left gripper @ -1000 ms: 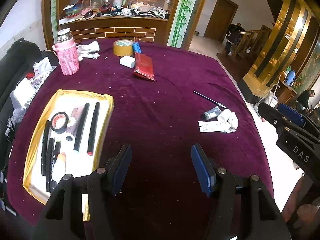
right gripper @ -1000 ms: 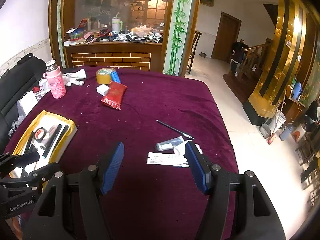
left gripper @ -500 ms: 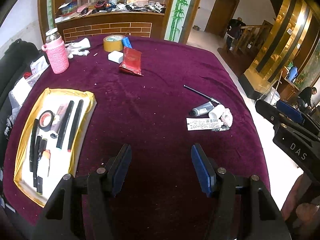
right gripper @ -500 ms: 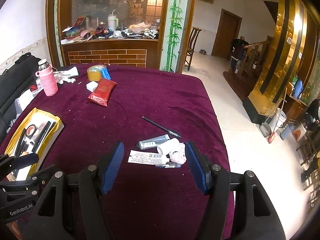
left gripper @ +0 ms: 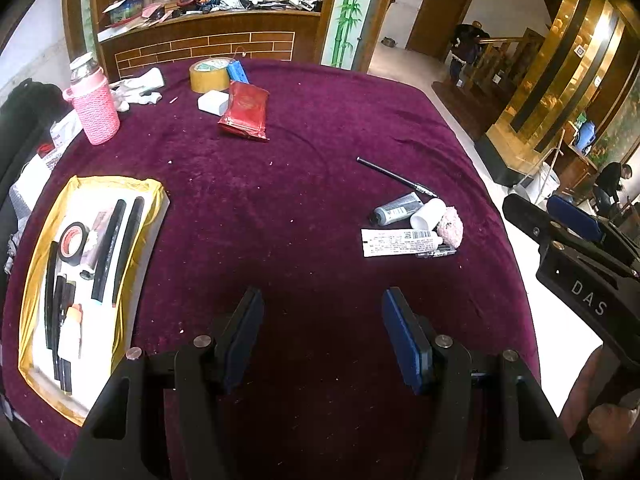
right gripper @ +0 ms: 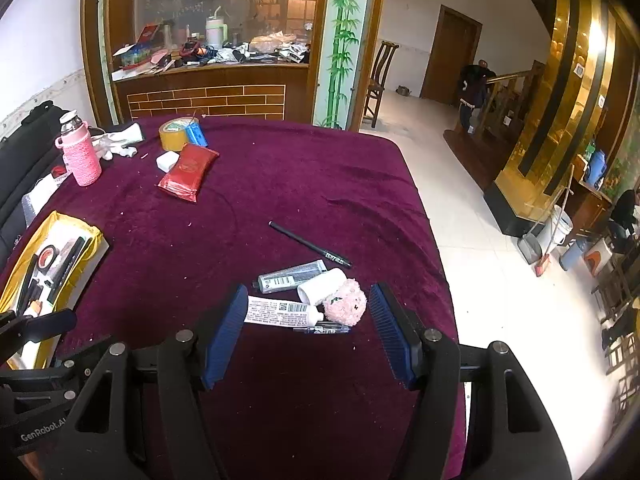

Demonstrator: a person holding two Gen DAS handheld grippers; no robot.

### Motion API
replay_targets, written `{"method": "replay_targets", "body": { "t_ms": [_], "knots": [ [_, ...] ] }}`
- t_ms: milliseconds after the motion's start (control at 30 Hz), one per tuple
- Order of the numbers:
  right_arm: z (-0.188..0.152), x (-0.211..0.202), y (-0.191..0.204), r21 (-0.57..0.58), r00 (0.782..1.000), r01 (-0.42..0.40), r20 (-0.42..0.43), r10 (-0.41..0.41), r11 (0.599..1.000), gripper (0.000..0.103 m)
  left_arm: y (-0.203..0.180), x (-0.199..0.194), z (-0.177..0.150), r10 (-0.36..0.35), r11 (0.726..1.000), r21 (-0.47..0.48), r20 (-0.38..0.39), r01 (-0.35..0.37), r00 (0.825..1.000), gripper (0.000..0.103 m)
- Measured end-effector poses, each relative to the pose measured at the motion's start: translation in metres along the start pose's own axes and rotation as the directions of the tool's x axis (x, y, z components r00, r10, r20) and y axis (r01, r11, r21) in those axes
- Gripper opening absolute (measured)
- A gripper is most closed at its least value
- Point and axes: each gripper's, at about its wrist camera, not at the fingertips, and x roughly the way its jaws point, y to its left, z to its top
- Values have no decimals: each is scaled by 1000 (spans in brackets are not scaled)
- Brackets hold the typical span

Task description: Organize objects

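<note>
Right wrist view | right gripper (right gripper: 308, 330) fingers open, empty | white tube (right gripper: 280, 312) lies sideways just ahead, between them | left gripper (left gripper: 322, 336) open, farther

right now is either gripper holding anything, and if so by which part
Nothing is held. The left gripper and the right gripper both stand open and empty above the purple tablecloth.
</note>
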Motion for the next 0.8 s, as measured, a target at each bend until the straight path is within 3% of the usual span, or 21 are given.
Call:
{"method": "replay_targets", "body": {
  "t_ms": [800],
  "knots": [
    [-3,25,1,-13,998,4,-67,-5,1000,63,6,28,1,5,1000,20,-68,-3,998,55]
  ]
}}
